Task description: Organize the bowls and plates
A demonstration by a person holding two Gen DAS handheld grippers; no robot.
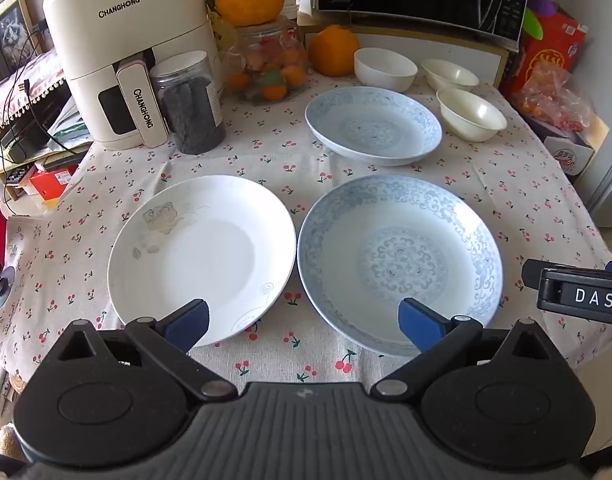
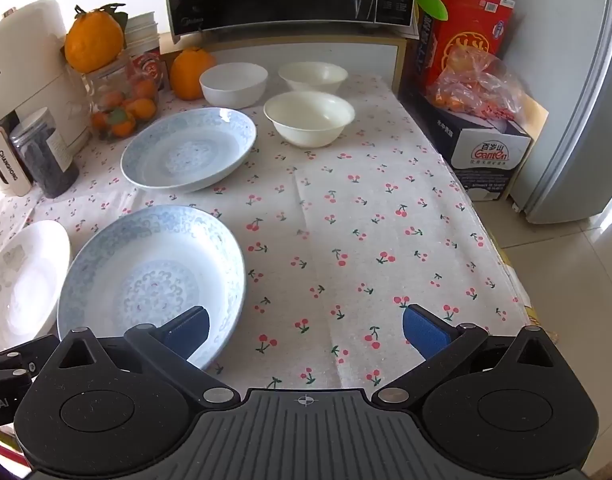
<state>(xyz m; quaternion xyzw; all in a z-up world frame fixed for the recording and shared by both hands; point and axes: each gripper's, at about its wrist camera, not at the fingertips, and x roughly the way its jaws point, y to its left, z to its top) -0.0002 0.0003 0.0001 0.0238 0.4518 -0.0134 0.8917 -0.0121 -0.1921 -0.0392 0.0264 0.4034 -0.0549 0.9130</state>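
Both wrist views angled steeply down from close above the near edge of the cherry-print tablecloth (image 1: 290,360), left view centred farther left, sharing the near blue-patterned plate (image 1: 401,264) (image 2: 150,276) and bowls behind.

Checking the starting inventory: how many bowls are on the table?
3. White bowl at the back by the orange, cream bowl to its right, another cream bowl in front. None looks hidden.
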